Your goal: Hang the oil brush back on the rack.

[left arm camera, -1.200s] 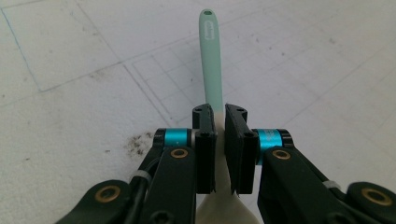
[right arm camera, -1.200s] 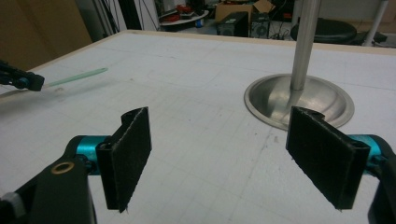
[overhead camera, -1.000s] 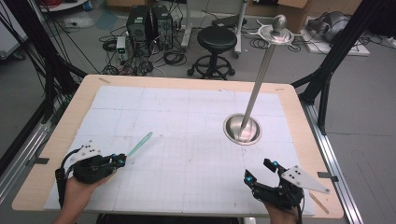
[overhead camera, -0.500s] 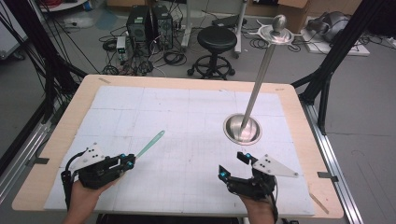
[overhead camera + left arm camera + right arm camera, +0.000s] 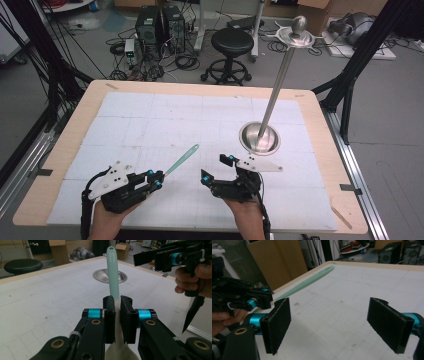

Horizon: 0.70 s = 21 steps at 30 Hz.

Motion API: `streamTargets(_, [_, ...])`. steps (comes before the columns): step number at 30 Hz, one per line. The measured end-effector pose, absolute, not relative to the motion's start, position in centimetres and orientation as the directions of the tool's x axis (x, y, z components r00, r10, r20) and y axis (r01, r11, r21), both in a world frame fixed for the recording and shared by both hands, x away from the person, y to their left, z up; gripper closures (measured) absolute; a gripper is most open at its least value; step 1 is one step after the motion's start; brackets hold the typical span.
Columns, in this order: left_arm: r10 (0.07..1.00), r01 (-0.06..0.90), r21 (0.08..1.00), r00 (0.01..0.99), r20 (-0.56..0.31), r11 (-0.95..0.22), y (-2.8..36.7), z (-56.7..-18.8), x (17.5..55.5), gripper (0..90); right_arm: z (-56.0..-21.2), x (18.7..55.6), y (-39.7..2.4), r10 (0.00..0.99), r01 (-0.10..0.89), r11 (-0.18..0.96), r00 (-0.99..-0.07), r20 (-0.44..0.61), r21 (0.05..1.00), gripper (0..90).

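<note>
Mint-green plastic spatula [image 5: 112, 272]: light, slim, smooth, likely slippery. Left claw [image 5: 156, 179] clamped on wide end, handle raised over table's [image 5: 60, 155] near edge. Right claw [image 5: 216, 168] wide, empty. Best second hold: mid-handle.

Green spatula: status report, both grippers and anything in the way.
Left gripper shut on green spatula, handle pointing forward. Right gripper open, nothing between its jaws, close beside the left. Metal stand beyond, apart from both.

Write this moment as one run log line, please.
left gripper: shut on mint-green spatula | right gripper: open, holds nothing | steel stand: upright on table
</note>
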<state>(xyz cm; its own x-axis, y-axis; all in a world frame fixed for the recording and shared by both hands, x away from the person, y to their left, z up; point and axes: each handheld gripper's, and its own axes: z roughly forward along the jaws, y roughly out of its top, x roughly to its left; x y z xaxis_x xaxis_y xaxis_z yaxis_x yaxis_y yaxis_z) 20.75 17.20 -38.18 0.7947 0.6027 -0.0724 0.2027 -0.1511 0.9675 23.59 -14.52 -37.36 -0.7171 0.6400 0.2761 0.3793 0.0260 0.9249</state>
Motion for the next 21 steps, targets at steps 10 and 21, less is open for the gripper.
streamTargets(10, [0.571, 0.187, 0.968, 0.819, -0.06, -0.166, 15.3, -38.2, 20.4, 82.2, -37.0, 24.2, -12.7, 0.579, 0.376, 0.0, -0.755, 0.306, 0.927, 34.5])
streamTargets(21, [0.567, 0.191, 0.966, 0.822, -0.062, -0.172, 14.7, -38.4, 20.5, 82.1, -36.4, 24.6, -13.1, 0.532, 0.396, -0.067, -0.763, 0.368, 0.916, 51.7])
